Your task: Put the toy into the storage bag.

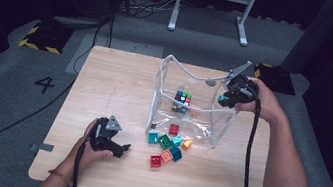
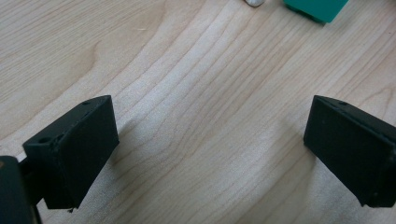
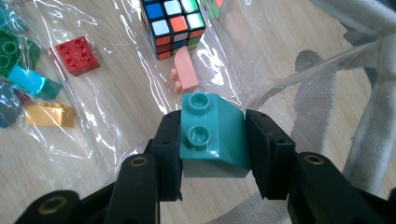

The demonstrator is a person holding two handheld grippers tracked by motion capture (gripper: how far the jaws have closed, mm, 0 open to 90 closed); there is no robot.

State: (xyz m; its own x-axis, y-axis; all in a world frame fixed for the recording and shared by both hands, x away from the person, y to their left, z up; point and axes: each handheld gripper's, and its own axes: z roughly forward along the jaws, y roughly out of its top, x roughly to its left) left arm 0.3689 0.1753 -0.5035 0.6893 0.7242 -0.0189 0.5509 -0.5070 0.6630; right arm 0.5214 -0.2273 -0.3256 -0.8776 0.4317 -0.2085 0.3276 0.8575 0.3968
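My right gripper (image 3: 212,140) is shut on a teal sloped brick (image 3: 212,135) with two studs, held over the right rim of the clear plastic bag (image 1: 186,114); the same gripper (image 1: 227,99) and its teal brick (image 1: 223,101) appear in the high view. Inside the bag lie a colour cube (image 3: 173,21), a pink brick (image 3: 186,72) and a red brick (image 3: 77,55). My left gripper (image 1: 121,149) rests open near the front left of the table (image 1: 104,89), its jaws (image 2: 210,149) wide apart over bare wood.
Several loose bricks (image 1: 168,147) in teal, green, orange and red lie in front of the bag's mouth. A green brick (image 2: 315,8) edges the top of the left gripper view. The bag's grey handle strap (image 3: 373,93) runs beside the right gripper.
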